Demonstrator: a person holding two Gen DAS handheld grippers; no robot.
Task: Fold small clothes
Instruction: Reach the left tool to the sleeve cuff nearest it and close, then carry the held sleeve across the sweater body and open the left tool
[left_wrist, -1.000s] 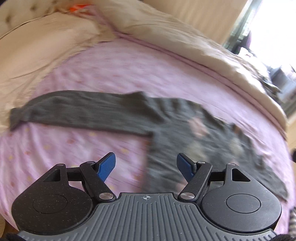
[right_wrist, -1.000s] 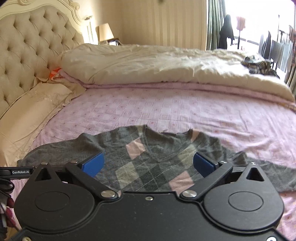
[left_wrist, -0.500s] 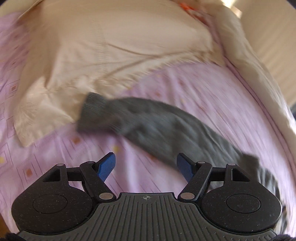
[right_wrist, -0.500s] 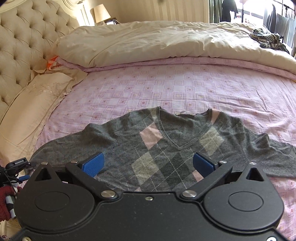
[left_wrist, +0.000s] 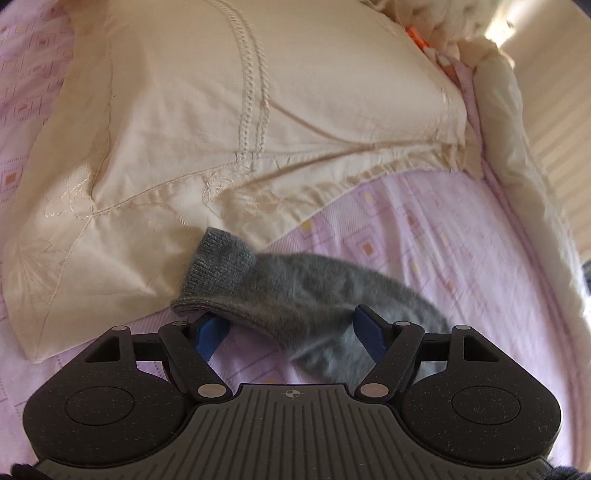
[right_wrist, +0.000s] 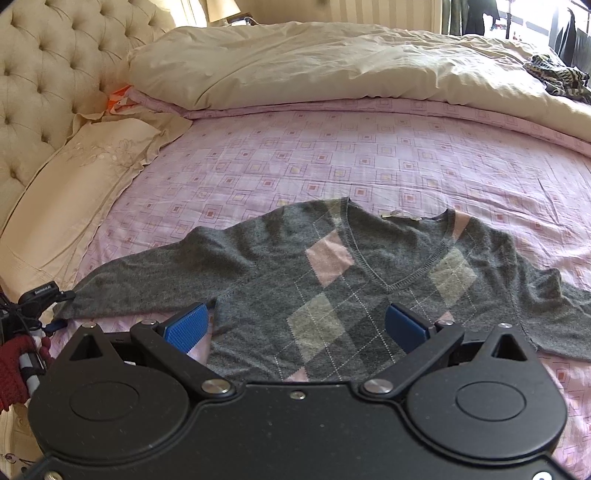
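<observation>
A small grey V-neck sweater (right_wrist: 332, 280) with pink and pale diamonds lies flat, front up, on the pink bed sheet (right_wrist: 332, 158), both sleeves spread out. My right gripper (right_wrist: 295, 325) hovers open over its lower chest. In the left wrist view the ribbed cuff (left_wrist: 218, 269) of one sleeve rests against the cream pillow's edge. My left gripper (left_wrist: 290, 330) is open, its blue fingers either side of that sleeve just behind the cuff. The left gripper (right_wrist: 40, 299) also shows at the far left of the right wrist view, held by a red-gloved hand (right_wrist: 14, 365).
A cream pillow (left_wrist: 221, 122) lies just beyond the cuff. A cream duvet (right_wrist: 332, 66) is bunched along the far side, with a patterned garment (right_wrist: 557, 75) on it. A tufted headboard (right_wrist: 48, 66) stands at left.
My left gripper has swung left along the sleeve from the sweater body and closed in on the cuff. The right gripper has risen and tilted down slightly, so more of the sweater shows.
</observation>
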